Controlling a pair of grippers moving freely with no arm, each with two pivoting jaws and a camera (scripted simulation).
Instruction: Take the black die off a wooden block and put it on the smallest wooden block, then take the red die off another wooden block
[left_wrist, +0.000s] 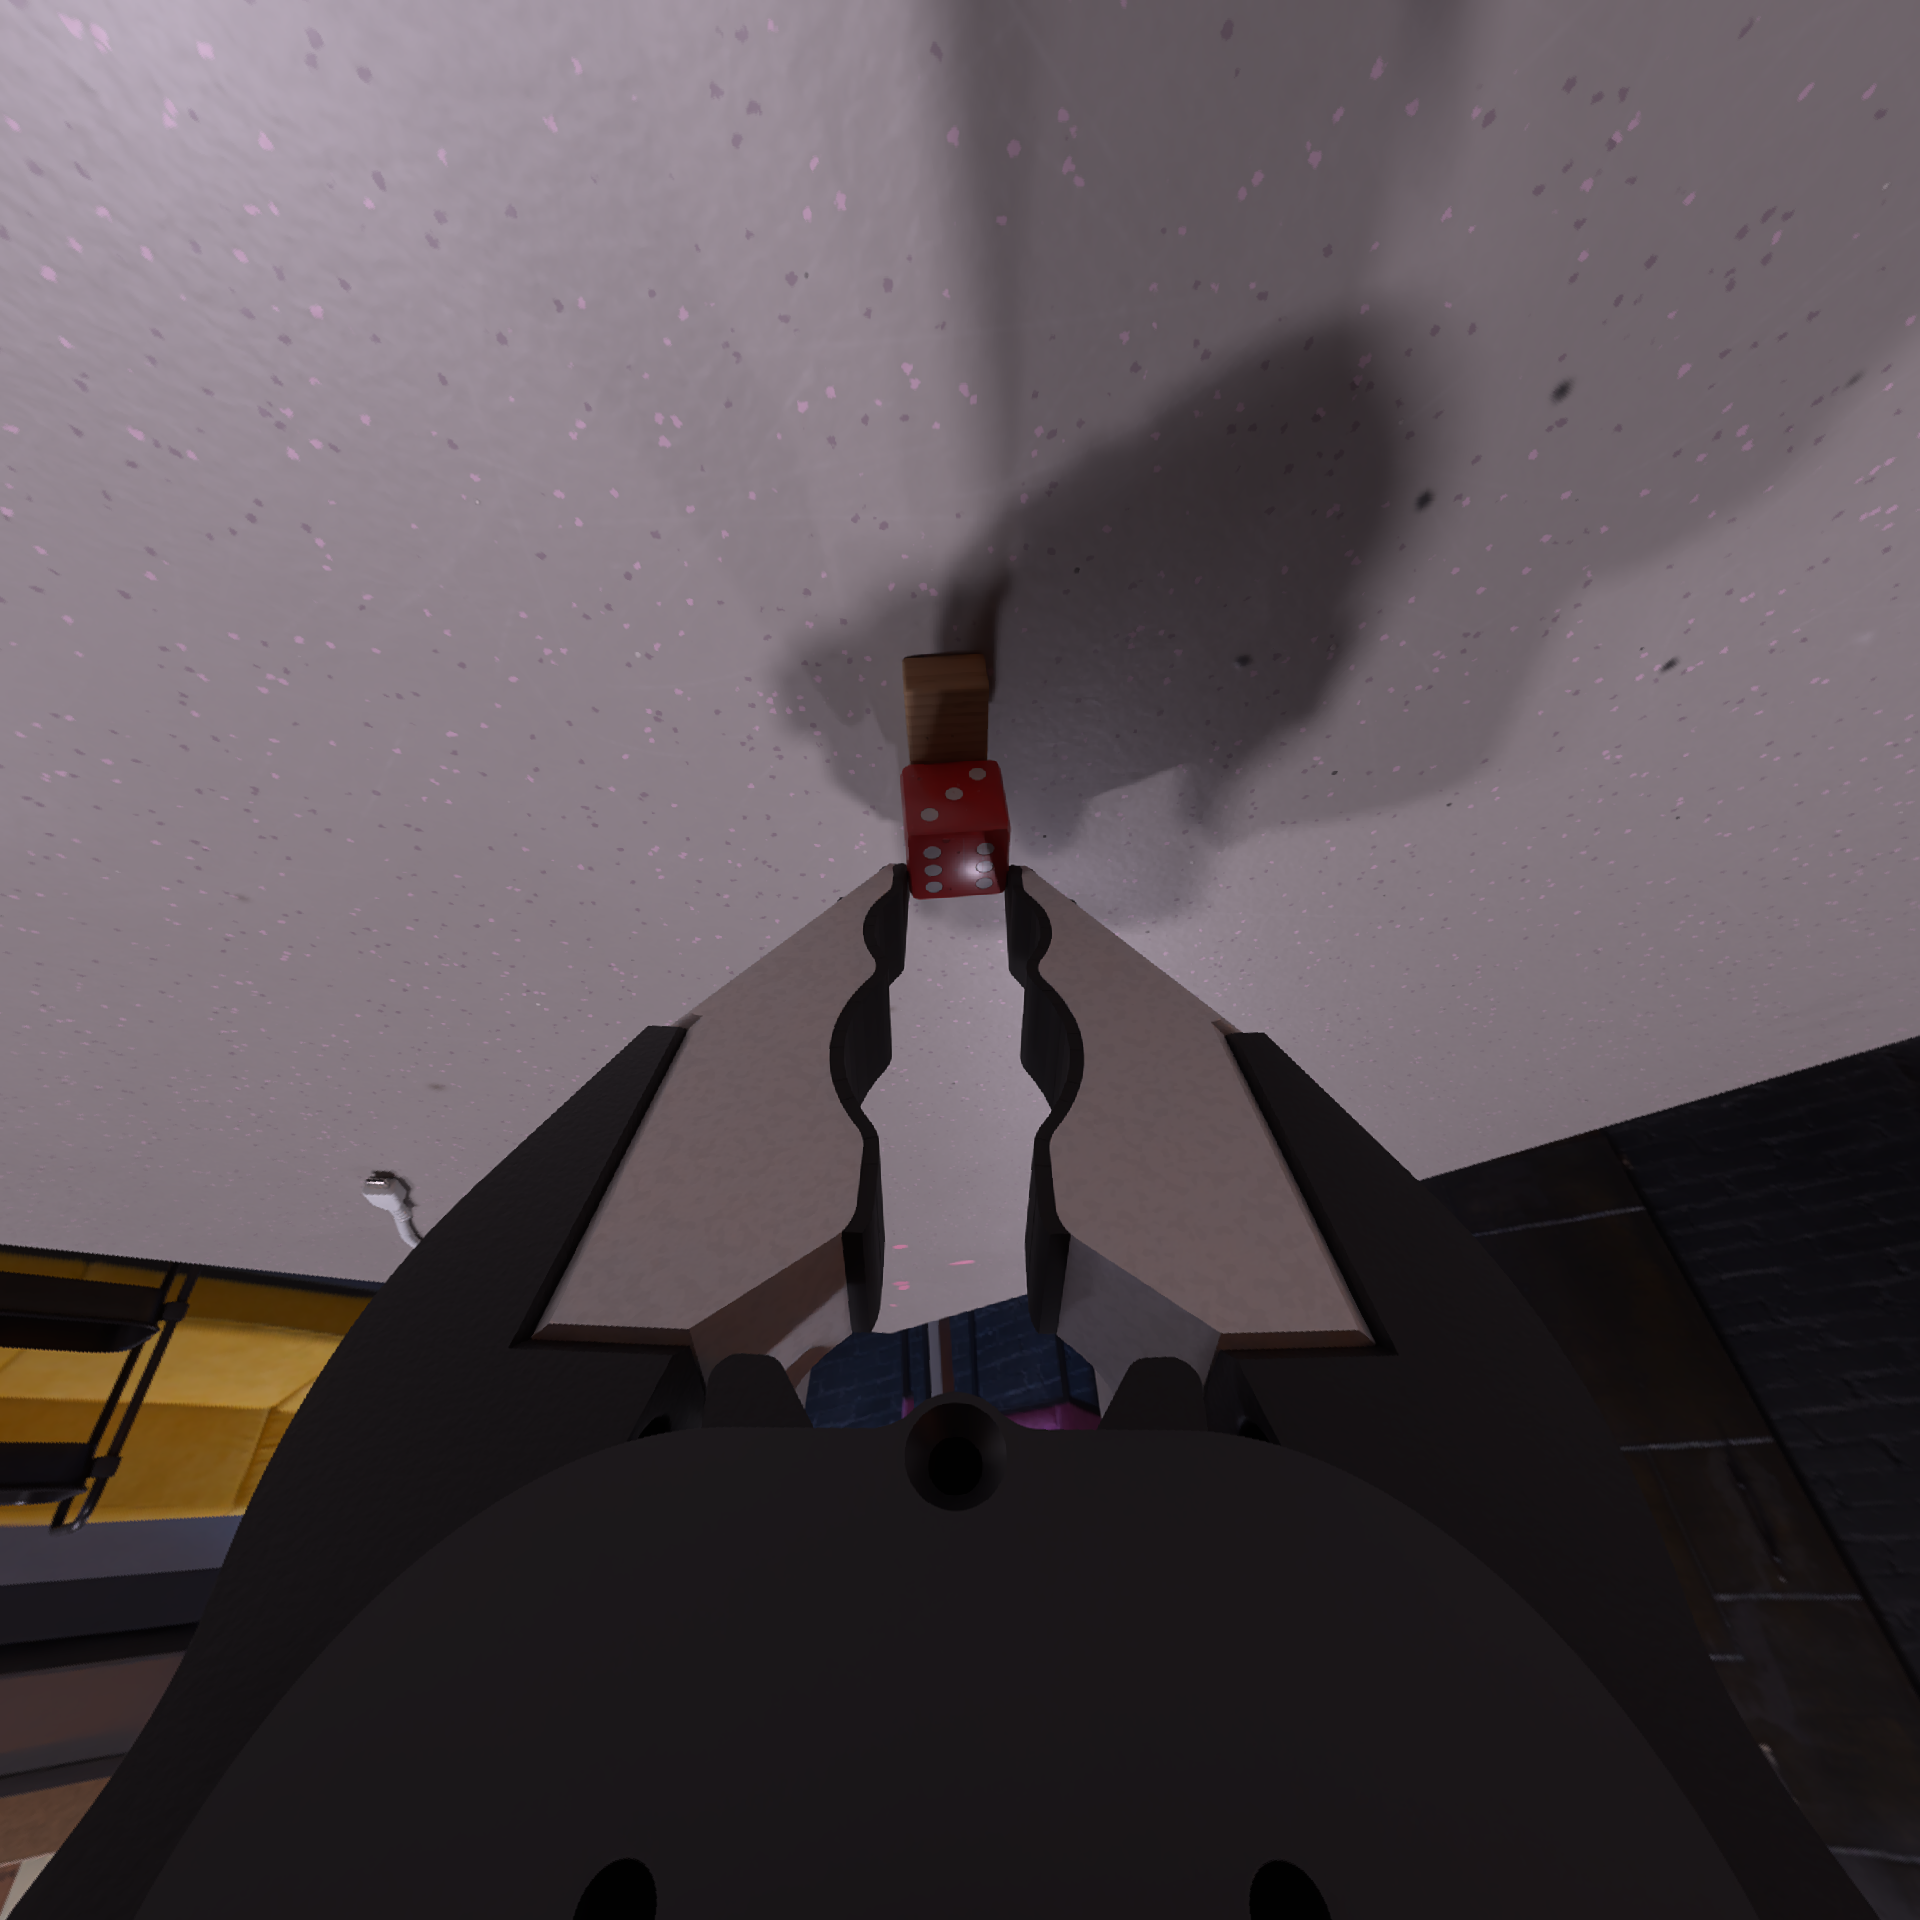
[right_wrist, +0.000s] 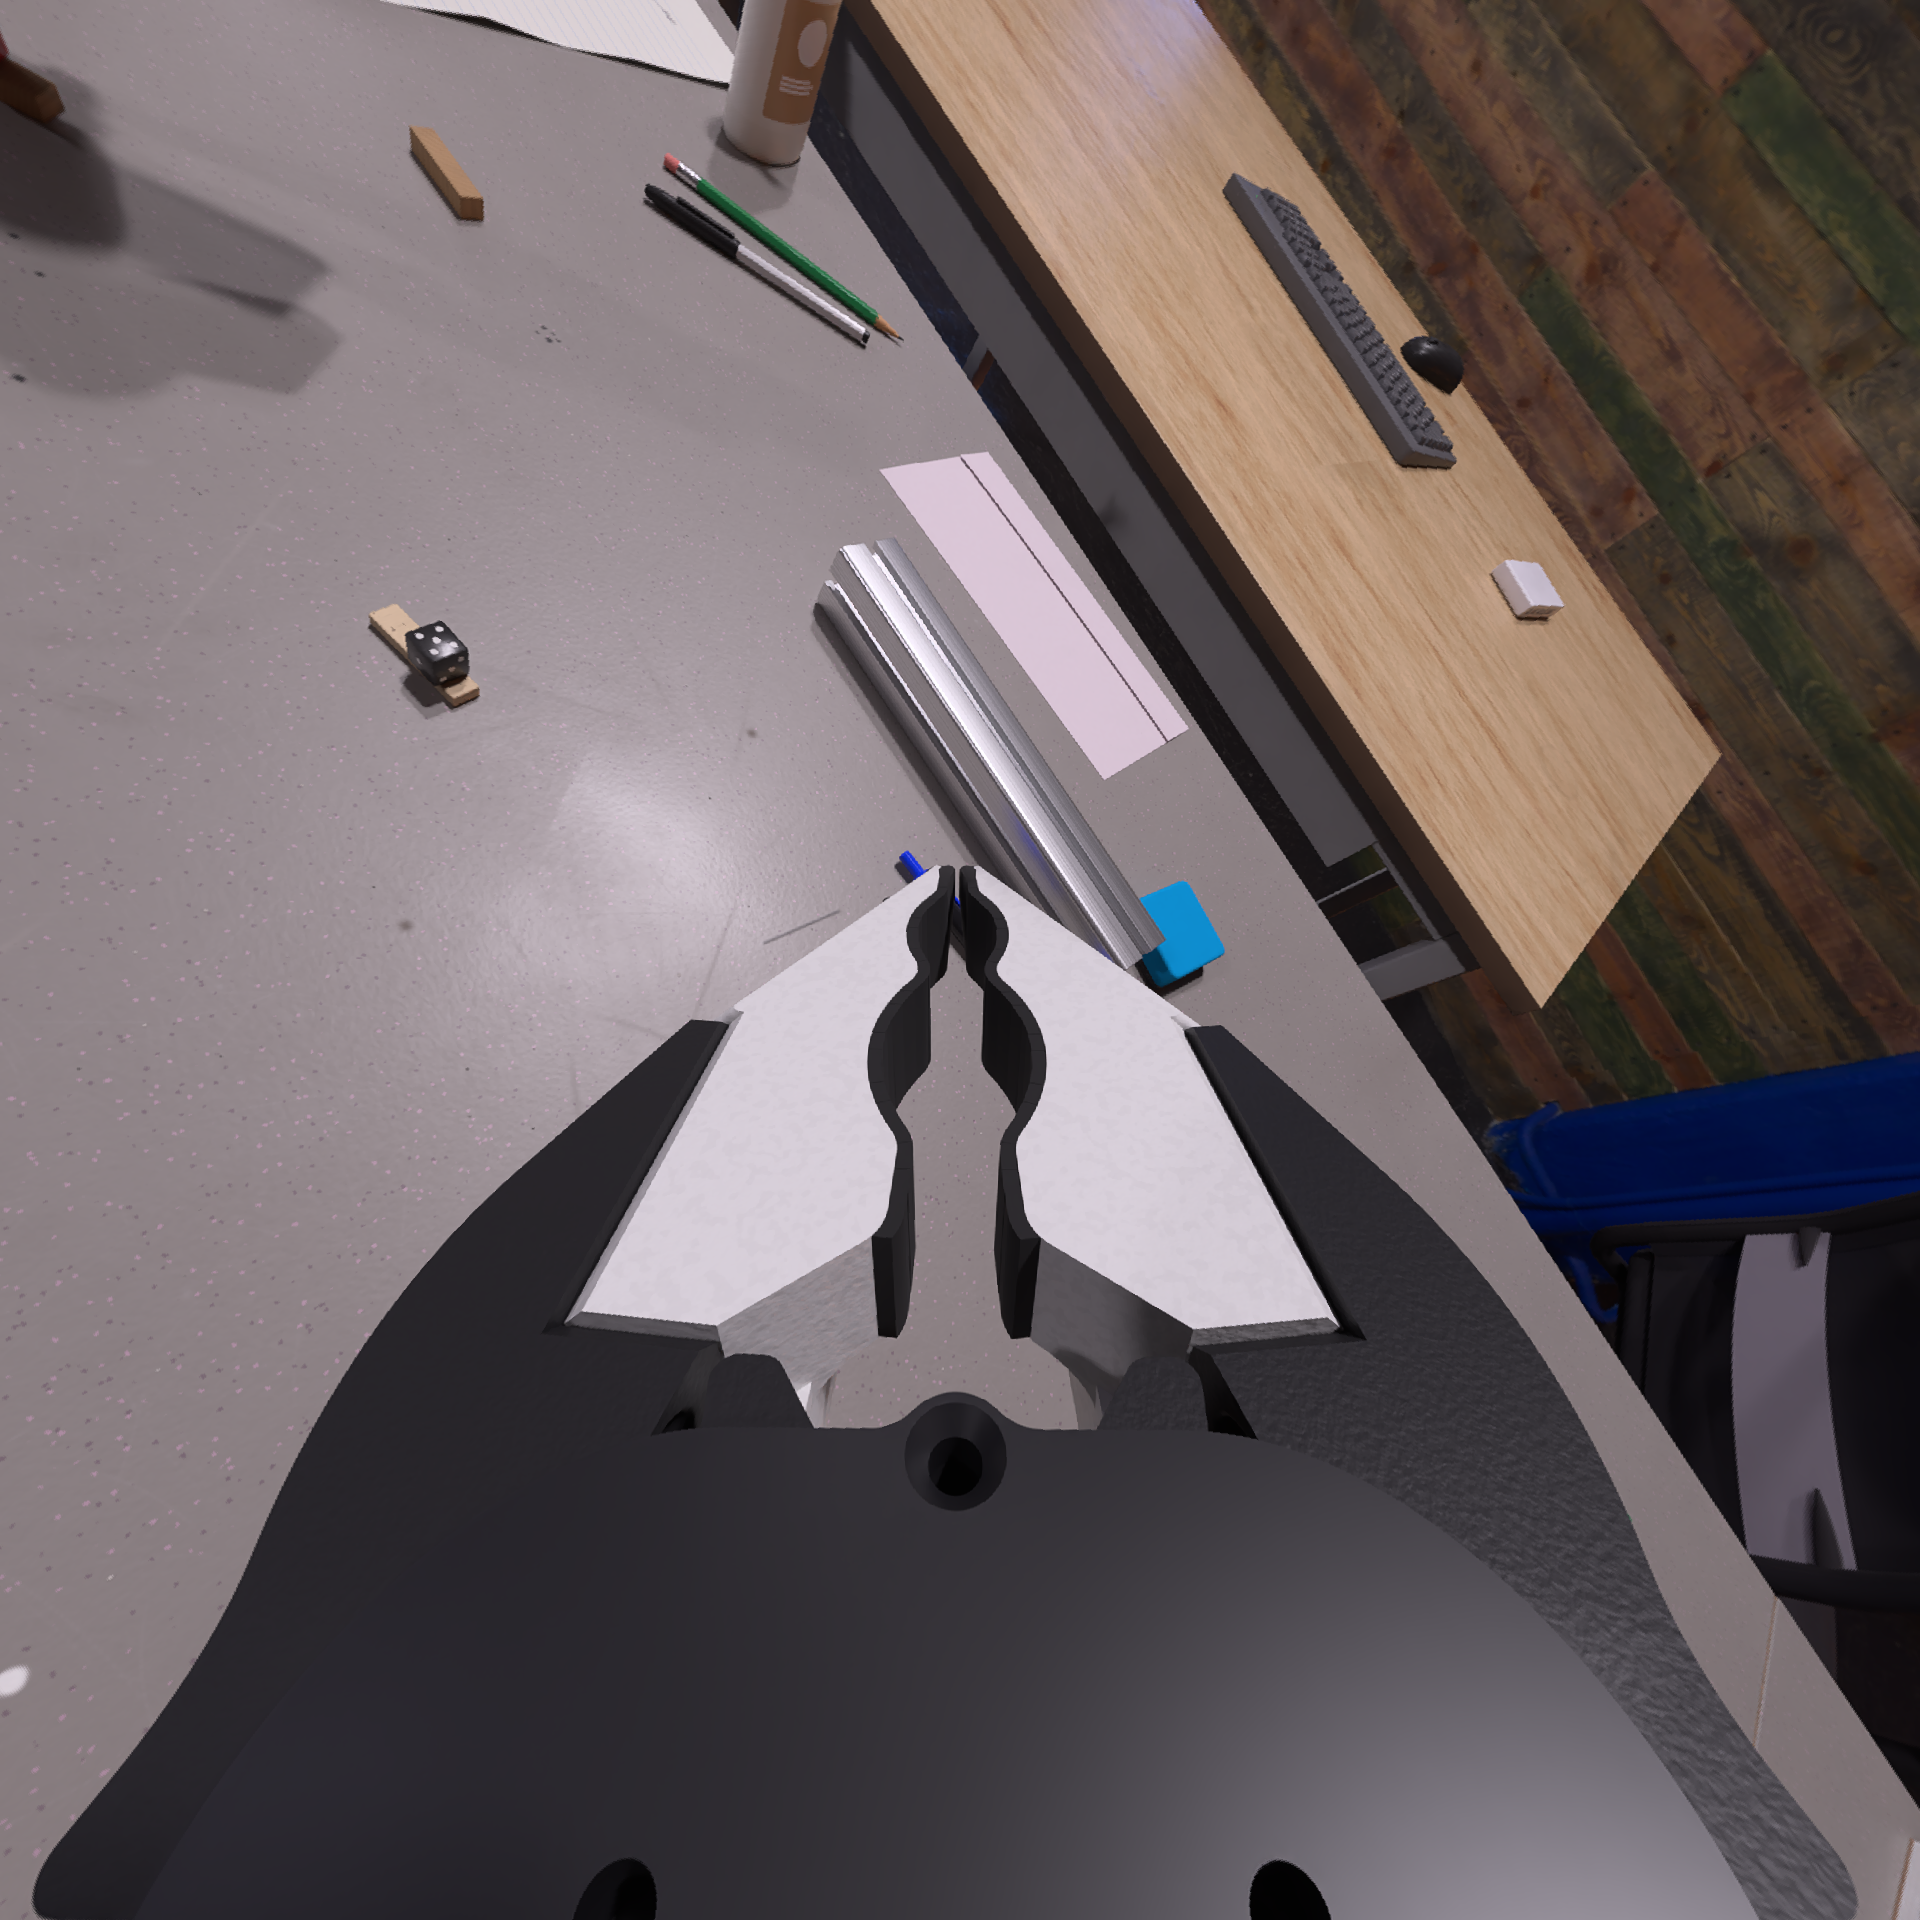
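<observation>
Two grippers work over a wide grey speckled table (right_wrist: 312, 935). Largest in the right wrist view, the right gripper (right_wrist: 956, 883) hovers above the table with its fingers nearly together, gripping nothing. Well off to its left, the black die (right_wrist: 437, 651) sits on a small pale wooden block (right_wrist: 393, 628), so the first step looks done, if that block is the smallest. A longer wooden block (right_wrist: 446, 172) lies bare farther away. In the left wrist view, the left gripper (left_wrist: 956, 883) pinches the red die (left_wrist: 954, 826) at its fingertips, above a darker wooden block (left_wrist: 945, 707). Whether the die has cleared that block is unclear.
</observation>
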